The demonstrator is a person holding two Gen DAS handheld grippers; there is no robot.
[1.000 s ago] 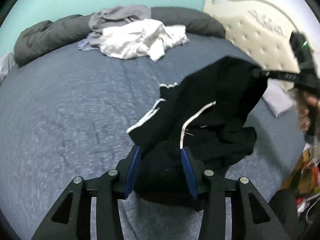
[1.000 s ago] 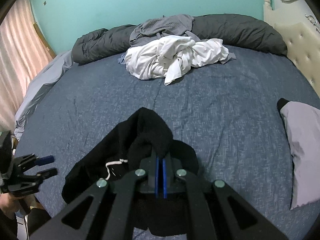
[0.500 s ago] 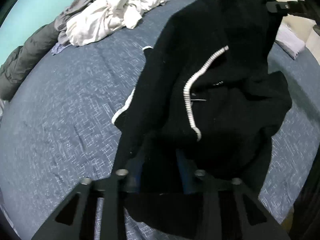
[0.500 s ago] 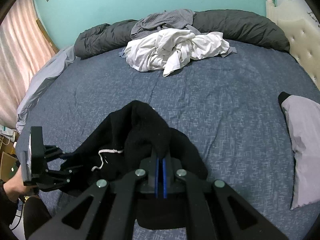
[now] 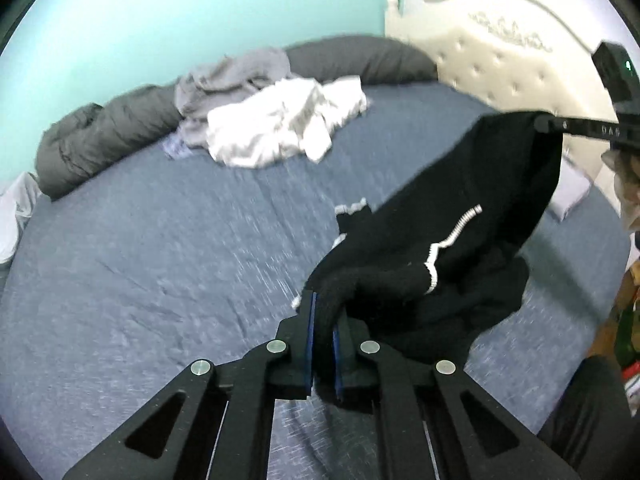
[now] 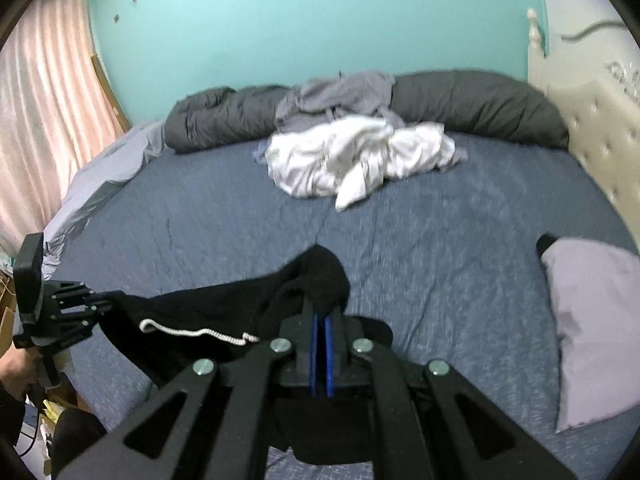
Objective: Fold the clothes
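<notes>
Both grippers are clamped on the black hoodie (image 5: 460, 248), which hangs stretched between them above the near part of the blue bed (image 5: 160, 260). The left gripper (image 5: 323, 320) pinches one bunched edge; the right gripper (image 6: 320, 320) pinches another fold, its fingers nearly together. A crumpled white garment (image 6: 360, 160), somewhat blurred, lies farther back beside what looks like grey clothing (image 6: 340, 96).

Definitely someone's bedroom at home. You've got a big bed with a blue-grey bedspread (image 6: 440, 240), a cream tufted headboard (image 5: 512, 76) on one side, and a teal wall (image 6: 312, 20) behind it. A rolled dark grey duvet (image 6: 480, 108) lies along the far edge, a lilac pillow (image 6: 596, 320) sits near the headboard, and pink curtains (image 6: 44, 112) hang nearby.
</notes>
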